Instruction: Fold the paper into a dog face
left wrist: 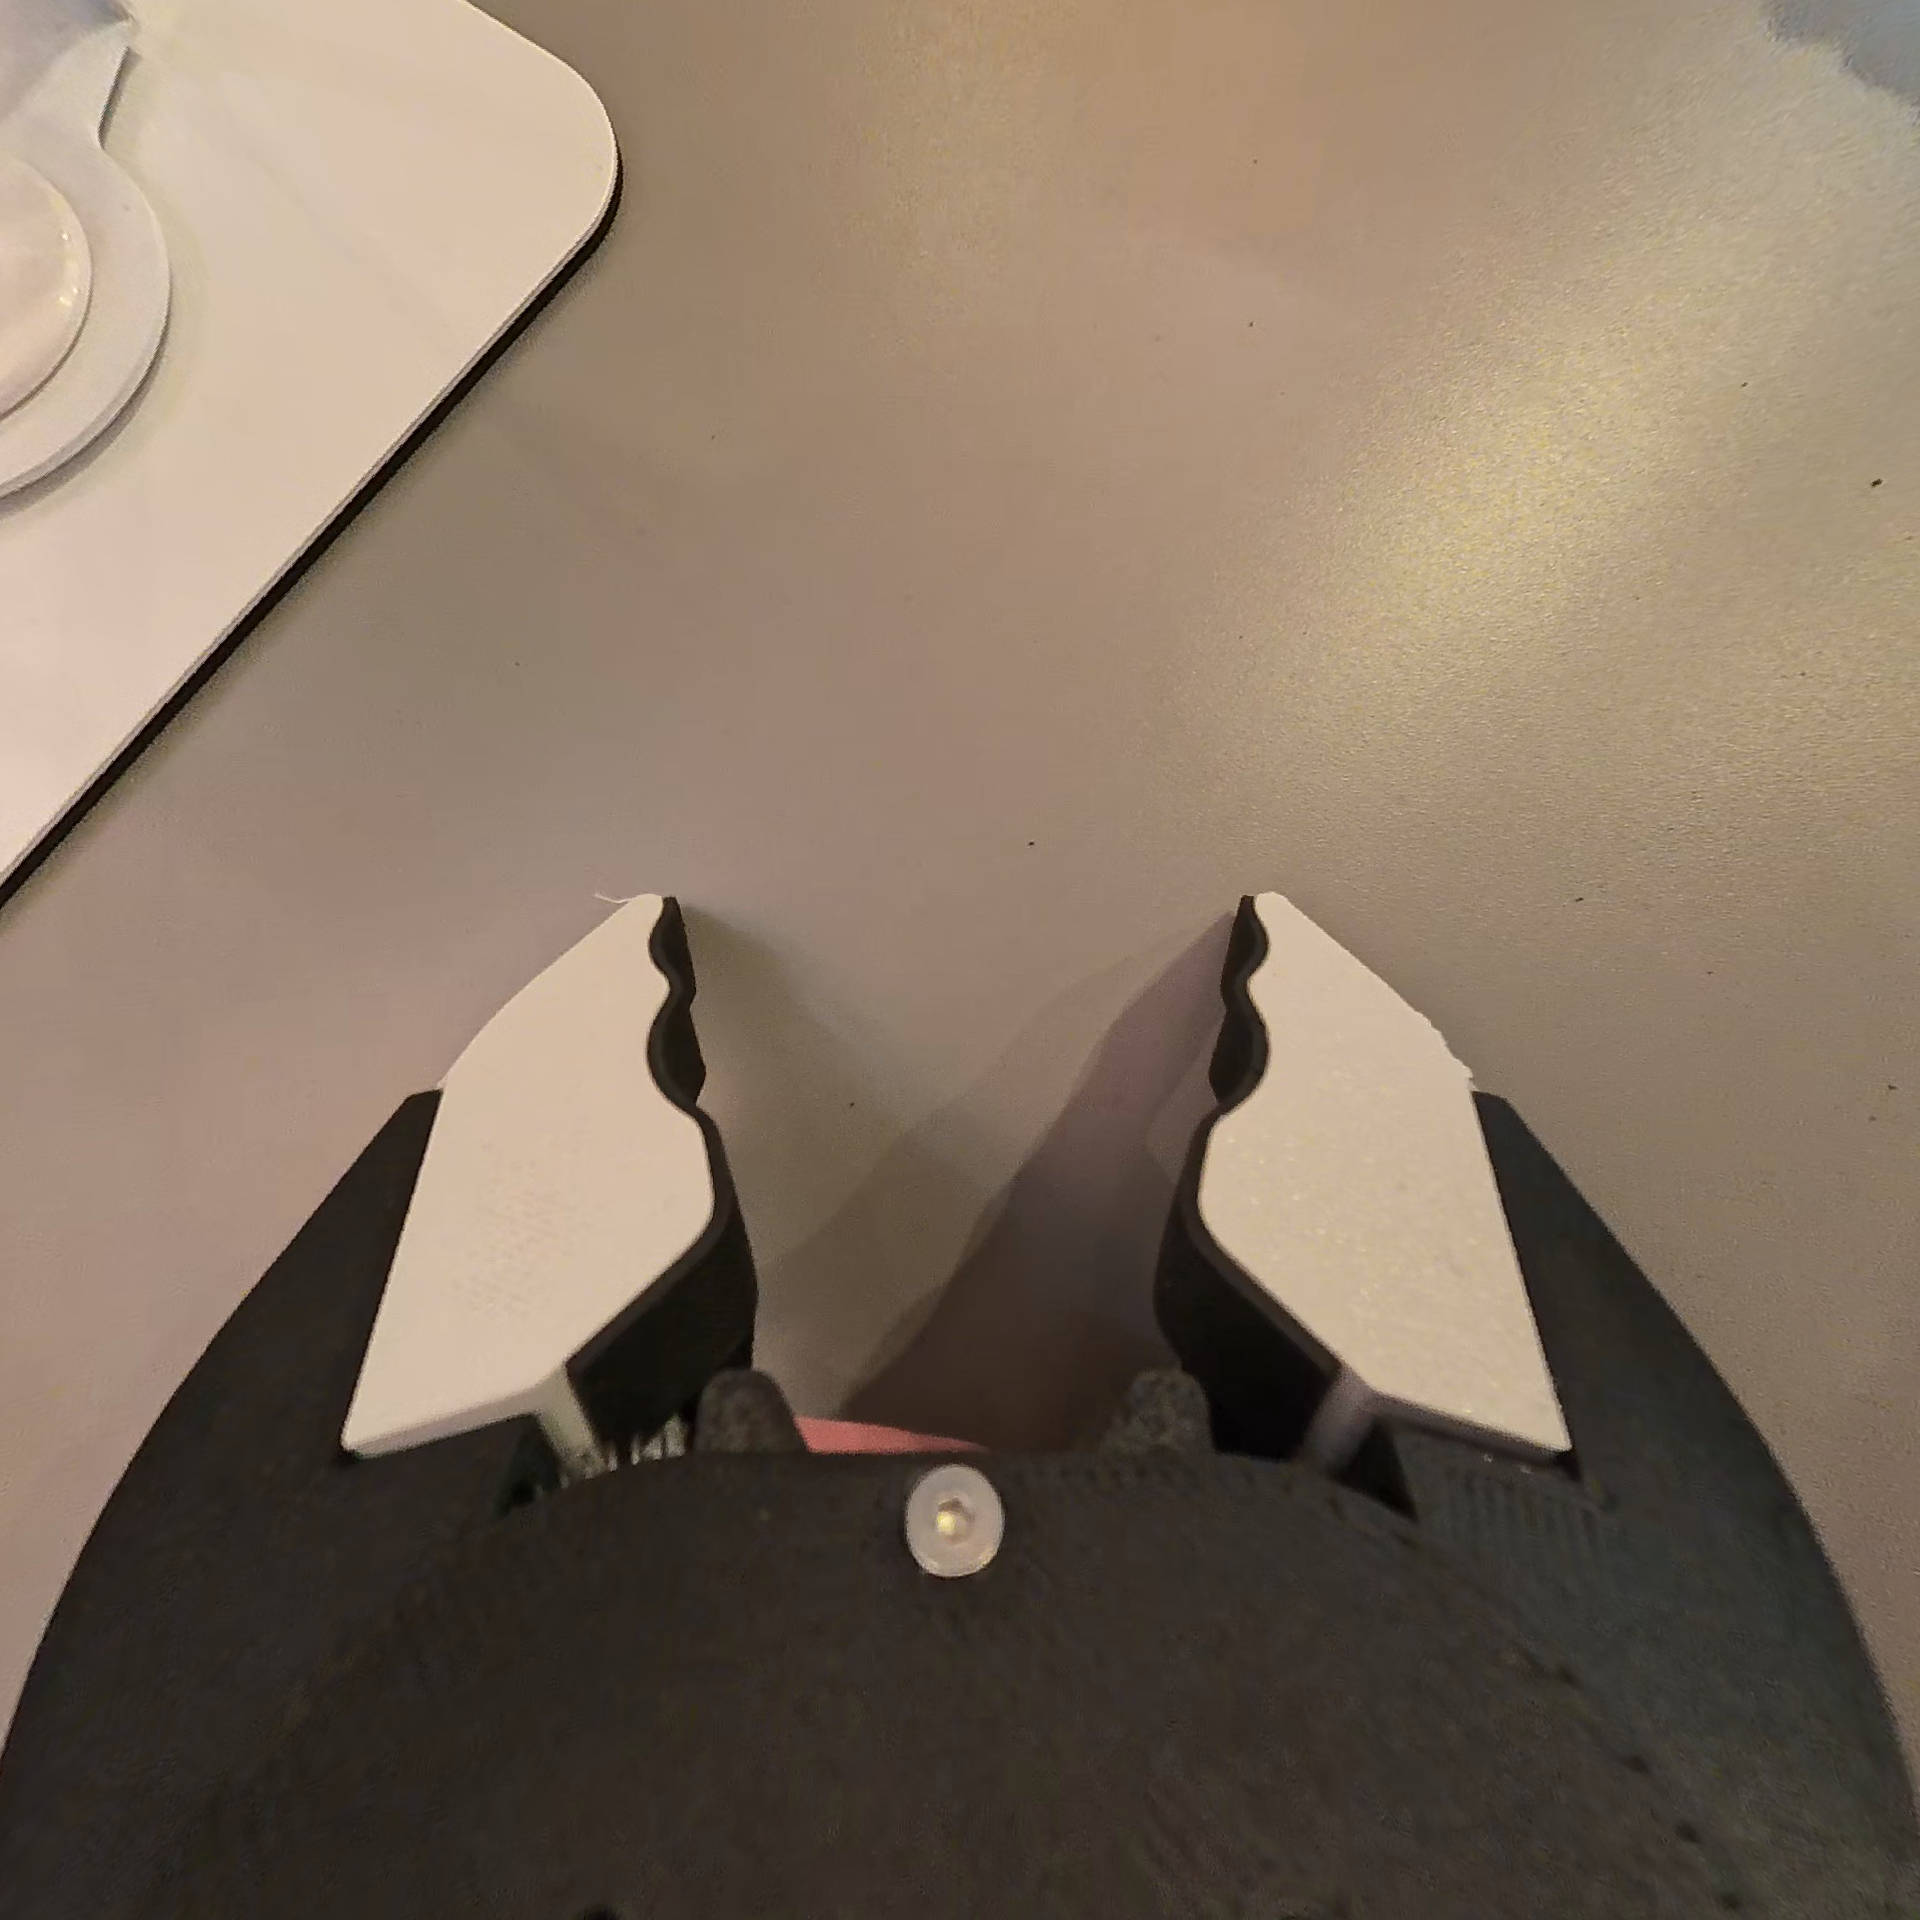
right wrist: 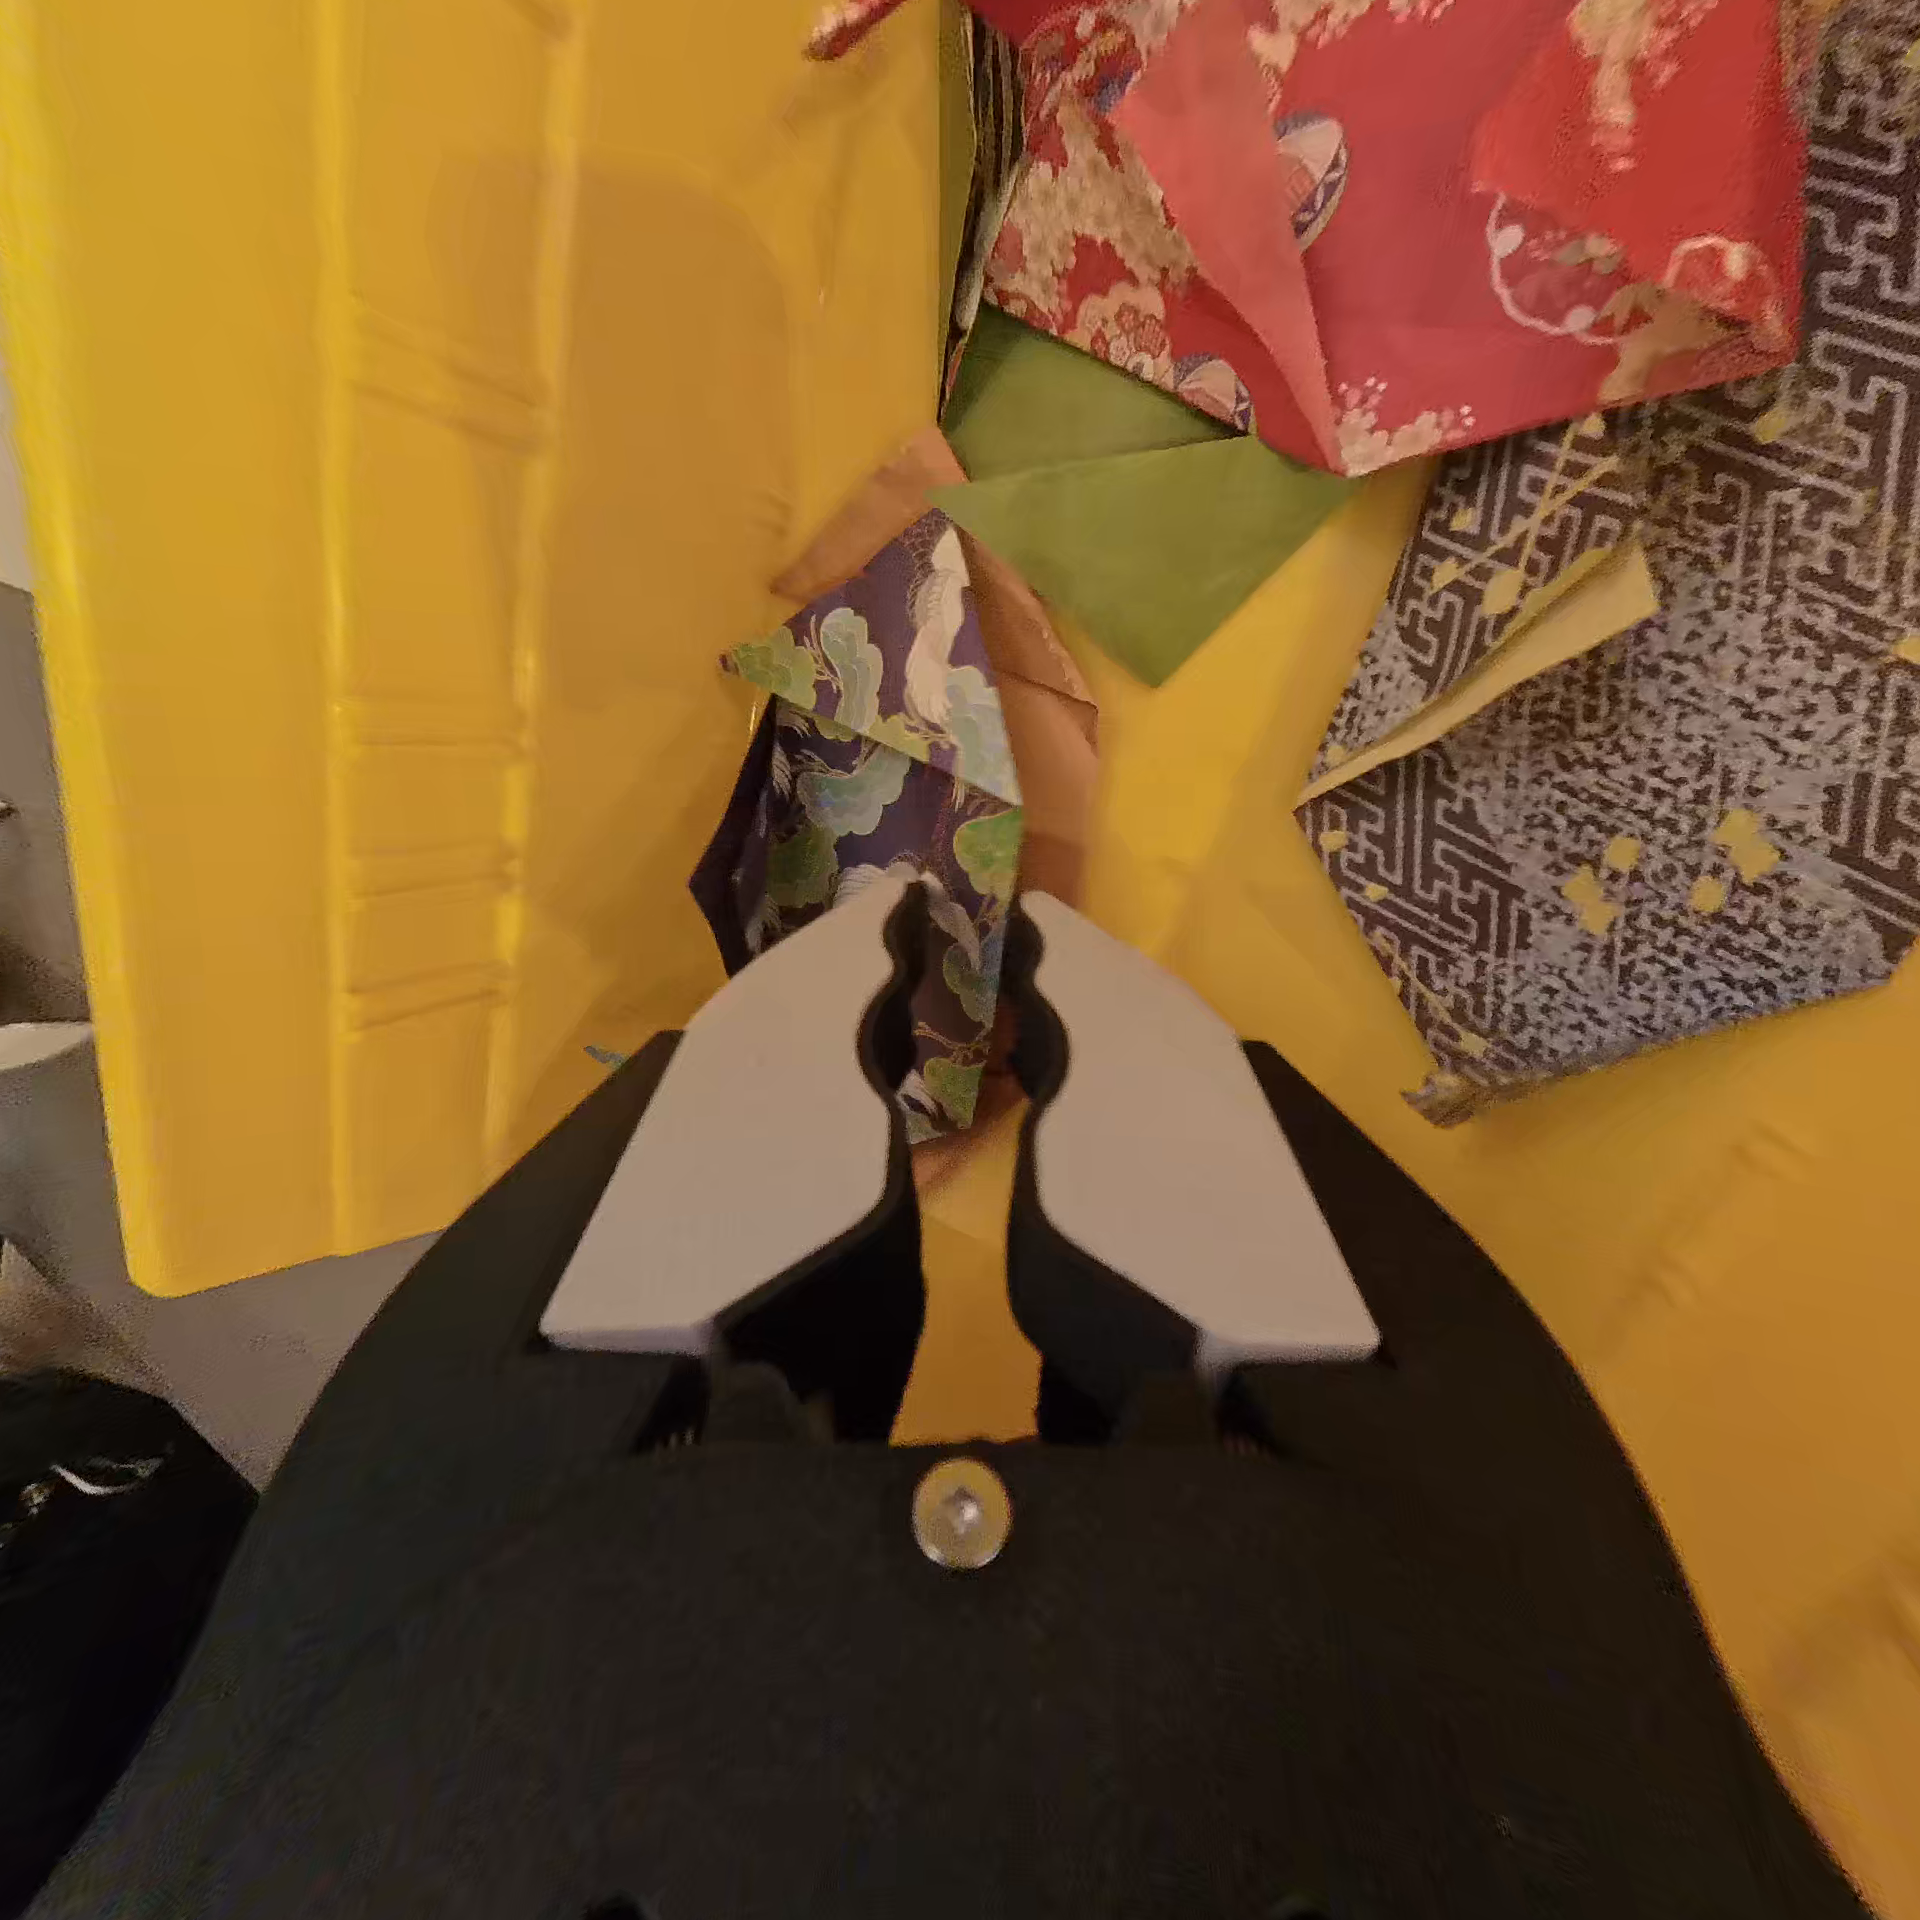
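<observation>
In the right wrist view, my right gripper [right wrist: 966, 906] is shut on a folded purple paper [right wrist: 883, 748] printed with cranes and green clouds. It holds the paper upright over the floor of a yellow bin [right wrist: 1558, 1299], close to the bin's tall left wall [right wrist: 312, 623]. In the left wrist view, my left gripper [left wrist: 961, 914] is open and empty, low over a bare grey table [left wrist: 1039, 520]. A sliver of something pink [left wrist: 883, 1439] shows at the base of its fingers.
Other folded papers lie in the yellow bin: a red flowered one [right wrist: 1455, 208], a green one [right wrist: 1143, 540], a grey maze-patterned one [right wrist: 1610, 779] and a brown one [right wrist: 1049, 727]. A white rounded board [left wrist: 312, 312] with a clear round dome [left wrist: 31, 281] lies at the table's far left. One gripper's finger ends stand about 45 cm off the other's.
</observation>
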`<state>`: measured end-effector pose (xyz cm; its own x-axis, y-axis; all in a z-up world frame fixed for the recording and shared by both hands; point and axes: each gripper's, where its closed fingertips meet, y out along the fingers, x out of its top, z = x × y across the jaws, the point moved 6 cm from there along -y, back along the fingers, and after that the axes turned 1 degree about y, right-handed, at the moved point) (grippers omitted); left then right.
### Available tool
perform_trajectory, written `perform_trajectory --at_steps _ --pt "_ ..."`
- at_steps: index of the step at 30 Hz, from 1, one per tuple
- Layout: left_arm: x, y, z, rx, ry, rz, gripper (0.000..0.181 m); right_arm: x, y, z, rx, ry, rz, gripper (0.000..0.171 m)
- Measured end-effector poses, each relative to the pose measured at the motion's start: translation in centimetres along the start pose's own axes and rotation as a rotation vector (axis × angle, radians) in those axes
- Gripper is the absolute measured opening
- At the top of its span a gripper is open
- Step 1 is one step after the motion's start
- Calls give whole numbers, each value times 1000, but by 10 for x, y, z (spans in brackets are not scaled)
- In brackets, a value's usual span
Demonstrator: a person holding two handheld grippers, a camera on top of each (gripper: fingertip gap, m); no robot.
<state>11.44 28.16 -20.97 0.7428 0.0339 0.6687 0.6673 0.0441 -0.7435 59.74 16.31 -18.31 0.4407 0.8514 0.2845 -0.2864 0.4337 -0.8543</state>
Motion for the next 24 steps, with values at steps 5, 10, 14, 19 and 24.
perform_trajectory --at_steps 5,10,14,19,24 --pt "0 0 0 0 -1 0 96 3 -17 -1 -78 -39 -40 34" --pt "0 0 1 2 -5 -1 95 -8 -25 22 40 -134 22 22" --pt "0 0 1 3 -5 -1 95 -21 -7 34 86 -206 154 16" --pt "0 0 1 3 -5 -1 95 -20 13 25 12 -212 216 9" --pt "0 0 1 3 -6 -2 95 -14 -5 30 48 -222 157 18"
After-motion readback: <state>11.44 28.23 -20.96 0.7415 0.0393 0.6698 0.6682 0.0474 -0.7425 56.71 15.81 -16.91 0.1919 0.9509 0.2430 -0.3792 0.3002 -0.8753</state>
